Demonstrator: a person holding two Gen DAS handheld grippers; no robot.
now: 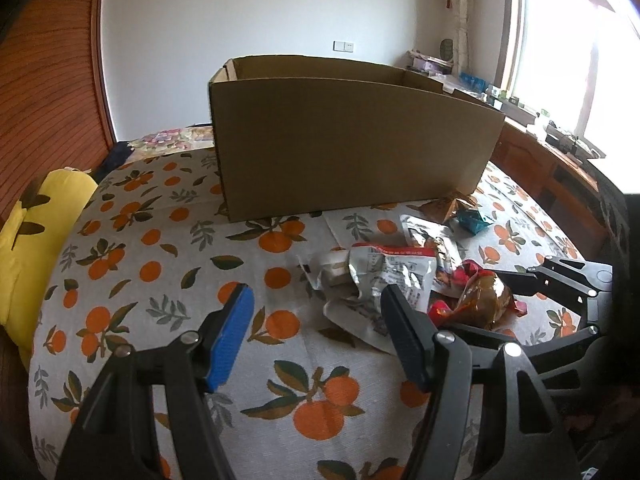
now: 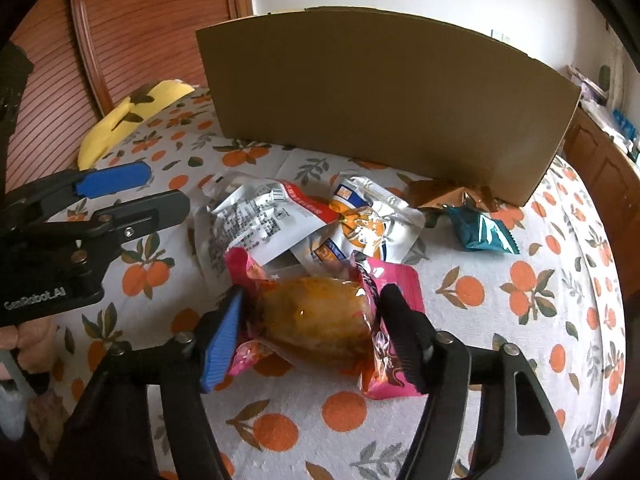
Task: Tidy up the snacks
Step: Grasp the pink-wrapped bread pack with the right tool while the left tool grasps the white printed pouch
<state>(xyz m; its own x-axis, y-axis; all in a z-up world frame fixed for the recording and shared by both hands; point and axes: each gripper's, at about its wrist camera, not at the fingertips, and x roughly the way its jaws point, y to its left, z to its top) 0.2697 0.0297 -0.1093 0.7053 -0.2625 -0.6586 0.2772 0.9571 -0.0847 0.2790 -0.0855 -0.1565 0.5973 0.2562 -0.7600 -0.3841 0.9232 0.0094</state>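
Observation:
A pile of snack packets lies on the orange-print cloth in front of an open cardboard box (image 1: 352, 152), which also shows in the right wrist view (image 2: 380, 104). My right gripper (image 2: 310, 336) has its jaws around a pink-wrapped bun (image 2: 320, 324), both pads touching the wrapper. The bun also shows in the left wrist view (image 1: 480, 300). My left gripper (image 1: 316, 340) is open and empty, left of the pile; it appears in the right wrist view (image 2: 136, 190). Silver packets (image 2: 248, 224), a white-and-orange packet (image 2: 360, 216), a teal packet (image 2: 480, 232) and a gold packet (image 2: 436, 196) lie behind the bun.
A yellow cushion (image 1: 36, 232) lies at the left edge of the cloth. A wooden sliding door (image 2: 152, 28) stands behind at the left. A wooden cabinet (image 1: 552, 168) with clutter runs under the window at the right.

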